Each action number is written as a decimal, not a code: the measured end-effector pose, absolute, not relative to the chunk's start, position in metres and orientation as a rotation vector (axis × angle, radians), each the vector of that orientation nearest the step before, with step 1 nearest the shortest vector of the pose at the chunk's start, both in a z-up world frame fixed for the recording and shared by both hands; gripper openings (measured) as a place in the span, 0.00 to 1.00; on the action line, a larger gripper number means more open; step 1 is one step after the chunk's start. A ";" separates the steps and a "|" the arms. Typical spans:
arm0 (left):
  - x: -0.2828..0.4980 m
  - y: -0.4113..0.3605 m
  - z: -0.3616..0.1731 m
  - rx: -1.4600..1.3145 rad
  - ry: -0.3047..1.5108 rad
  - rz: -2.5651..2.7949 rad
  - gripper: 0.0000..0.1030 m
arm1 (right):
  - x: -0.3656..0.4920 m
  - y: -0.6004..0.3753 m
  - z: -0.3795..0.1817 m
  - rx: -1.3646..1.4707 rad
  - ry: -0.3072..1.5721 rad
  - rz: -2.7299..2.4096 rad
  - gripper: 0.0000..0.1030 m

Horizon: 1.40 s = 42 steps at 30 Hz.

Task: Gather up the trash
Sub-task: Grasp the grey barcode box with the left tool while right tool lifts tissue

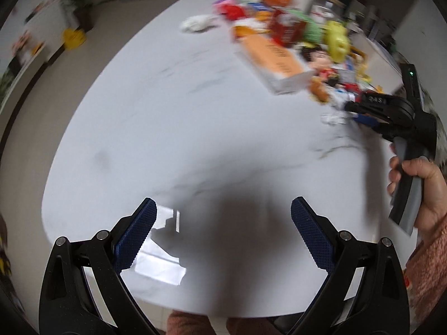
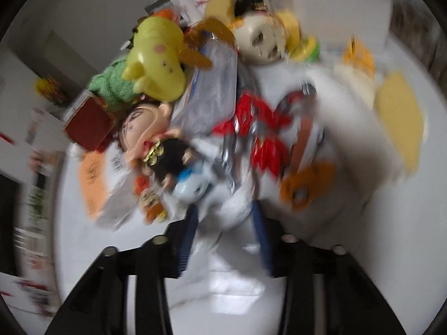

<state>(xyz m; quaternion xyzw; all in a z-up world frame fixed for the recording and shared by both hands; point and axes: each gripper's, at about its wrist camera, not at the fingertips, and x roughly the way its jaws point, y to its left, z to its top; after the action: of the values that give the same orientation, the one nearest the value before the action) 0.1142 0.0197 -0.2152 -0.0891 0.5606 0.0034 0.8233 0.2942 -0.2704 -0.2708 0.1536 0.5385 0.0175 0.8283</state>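
Note:
My left gripper (image 1: pixel 223 209) is open and empty above the near part of the white marble table (image 1: pixel 173 117). My right gripper (image 2: pixel 225 217) is shut on a crumpled white paper wad (image 2: pixel 234 209) at the edge of a pile of toys; the view is blurred. In the left wrist view the right gripper (image 1: pixel 349 107) sits at the right, its tips at a crumpled white scrap (image 1: pixel 332 117). Another crumpled white wad (image 1: pixel 197 23) lies far back on the table.
A heap of toys and packets fills the far right of the table: an orange-and-white box (image 1: pixel 275 61), a yellow plush (image 2: pixel 156 58), a brown-haired doll (image 2: pixel 145 131), a red foil packet (image 2: pixel 257 131). Bright window reflections lie near my left fingers (image 1: pixel 137 237).

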 end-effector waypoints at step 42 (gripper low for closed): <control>0.279 0.000 -0.101 0.017 0.758 -0.497 0.55 | 0.017 -0.306 -0.105 0.455 0.814 0.261 0.07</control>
<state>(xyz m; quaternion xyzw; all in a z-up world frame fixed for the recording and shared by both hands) 0.2791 -0.0001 -0.1011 0.0080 0.3660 -0.2402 0.8990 0.0167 -0.3063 -0.1048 0.2185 0.3911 0.1255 0.8852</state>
